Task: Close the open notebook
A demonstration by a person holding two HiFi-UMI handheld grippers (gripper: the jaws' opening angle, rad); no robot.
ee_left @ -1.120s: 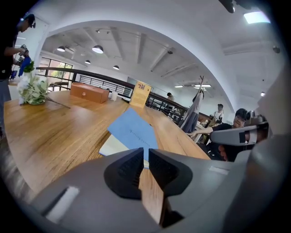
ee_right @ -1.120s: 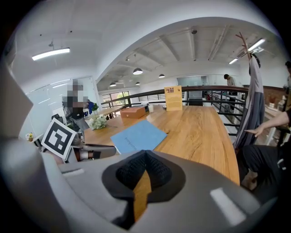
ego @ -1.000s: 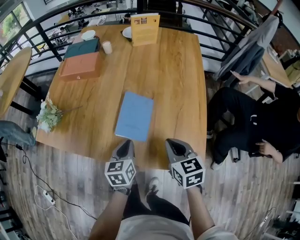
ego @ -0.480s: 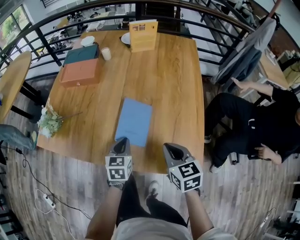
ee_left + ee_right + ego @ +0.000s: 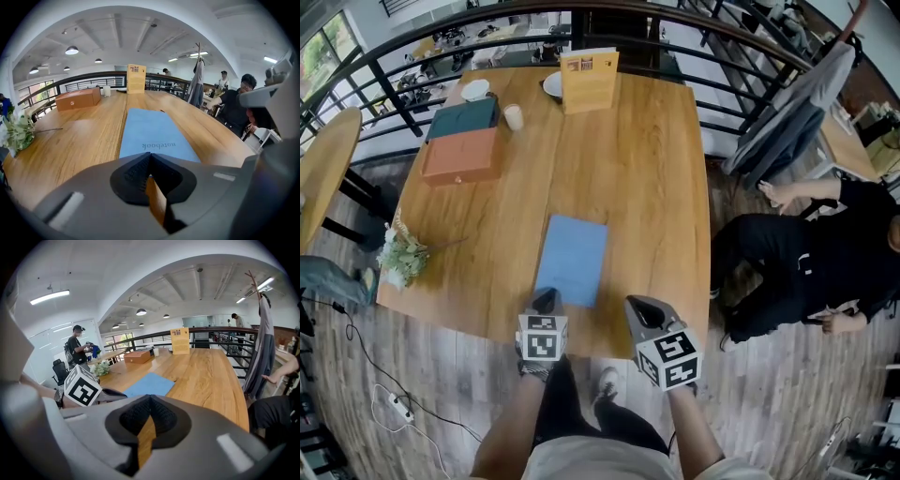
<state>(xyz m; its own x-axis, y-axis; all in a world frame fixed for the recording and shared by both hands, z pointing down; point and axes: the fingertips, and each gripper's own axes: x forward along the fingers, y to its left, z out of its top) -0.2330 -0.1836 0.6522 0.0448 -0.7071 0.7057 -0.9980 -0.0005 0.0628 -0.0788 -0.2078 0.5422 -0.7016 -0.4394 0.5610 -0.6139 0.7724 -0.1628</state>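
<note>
The notebook (image 5: 572,260) lies flat on the table (image 5: 652,159), blue cover up, so it looks closed already. Its long axis runs away from the person. Its near left corner sits right at the left gripper (image 5: 546,299), the nearer one, jaws pressed together on nothing; contact can't be told. The right gripper (image 5: 638,307) is also shut and empty, and sits off to the notebook's right.

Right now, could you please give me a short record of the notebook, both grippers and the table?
notebook: blue, closed, lying flat with its cover up
table: wooden; notebook lies near its front edge
left gripper: jaws together, empty, at the notebook's near edge; contact unclear
right gripper: jaws together, empty, to the right of the notebook, apart from it
task state: notebook already closed
</note>
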